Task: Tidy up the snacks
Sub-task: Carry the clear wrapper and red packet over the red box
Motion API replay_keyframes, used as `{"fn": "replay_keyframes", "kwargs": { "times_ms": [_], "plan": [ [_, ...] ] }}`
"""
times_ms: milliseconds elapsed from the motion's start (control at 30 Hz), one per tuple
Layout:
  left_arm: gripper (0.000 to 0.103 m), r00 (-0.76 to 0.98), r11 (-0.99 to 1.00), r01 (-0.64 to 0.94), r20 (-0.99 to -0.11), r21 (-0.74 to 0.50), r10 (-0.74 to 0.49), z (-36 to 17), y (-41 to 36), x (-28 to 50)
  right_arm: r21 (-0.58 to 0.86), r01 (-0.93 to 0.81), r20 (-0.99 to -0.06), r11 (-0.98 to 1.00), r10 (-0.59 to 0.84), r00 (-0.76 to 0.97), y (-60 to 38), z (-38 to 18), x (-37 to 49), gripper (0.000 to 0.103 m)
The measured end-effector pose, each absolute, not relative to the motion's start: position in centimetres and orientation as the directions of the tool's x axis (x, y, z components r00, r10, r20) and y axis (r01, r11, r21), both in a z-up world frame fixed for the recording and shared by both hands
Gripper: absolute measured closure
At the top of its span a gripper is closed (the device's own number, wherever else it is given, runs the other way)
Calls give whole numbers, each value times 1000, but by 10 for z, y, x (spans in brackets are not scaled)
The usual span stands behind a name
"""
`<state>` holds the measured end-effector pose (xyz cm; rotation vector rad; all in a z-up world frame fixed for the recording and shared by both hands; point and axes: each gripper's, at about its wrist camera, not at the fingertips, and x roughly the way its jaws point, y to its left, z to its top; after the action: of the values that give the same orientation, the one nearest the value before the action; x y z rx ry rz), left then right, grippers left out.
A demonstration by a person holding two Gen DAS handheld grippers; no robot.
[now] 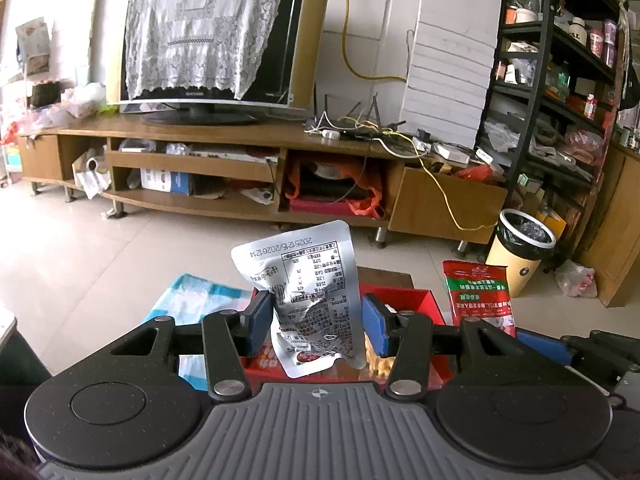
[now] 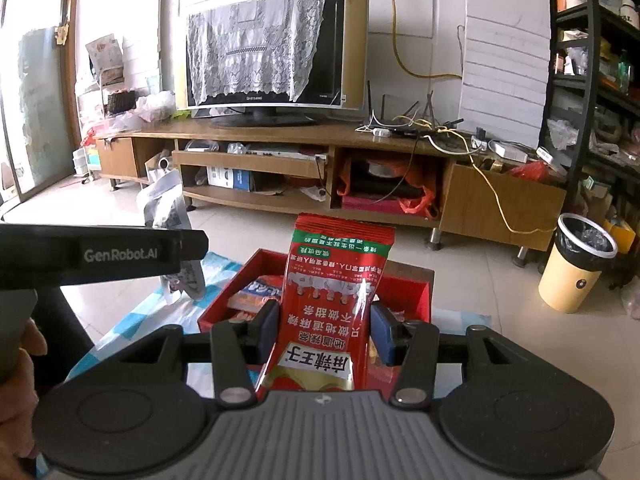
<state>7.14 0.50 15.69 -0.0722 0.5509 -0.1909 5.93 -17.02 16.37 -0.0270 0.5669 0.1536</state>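
My left gripper (image 1: 318, 326) is shut on a silver snack pouch (image 1: 308, 280), which stands upright between the blue pads with its printed back facing me. My right gripper (image 2: 326, 334) is shut on a red snack packet (image 2: 336, 296), also upright. Both are held above an open red box (image 2: 224, 304) with several snacks inside, resting on a blue checked cloth (image 2: 132, 320). In the left wrist view the red packet (image 1: 480, 296) shows at the right over the red box (image 1: 420, 300). In the right wrist view the silver pouch (image 2: 170, 208) rises behind the left gripper's black body (image 2: 100, 256).
A long wooden TV stand (image 1: 240, 136) carries a lace-covered TV (image 1: 216, 44) across the tiled floor. A yellow bin (image 2: 572, 264) with a black liner stands at the right beside a black shelf rack (image 1: 560, 80). A person's hand (image 2: 20, 360) shows at the left edge.
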Motion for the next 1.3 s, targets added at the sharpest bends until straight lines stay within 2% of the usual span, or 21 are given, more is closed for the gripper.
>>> {"fn": "replay_keyframes", "kwargs": {
  "times_ms": [500,1300],
  "plan": [
    [46,829,981,166,-526,-97,-192,151,-10,103,50,-126,-529,991,133,838,-184,157,92,58],
    [46,793,984,170,-585,-59,-172,123,-32,154,91,-89,-565,992,125,816,-205,130,144,58]
  ]
}}
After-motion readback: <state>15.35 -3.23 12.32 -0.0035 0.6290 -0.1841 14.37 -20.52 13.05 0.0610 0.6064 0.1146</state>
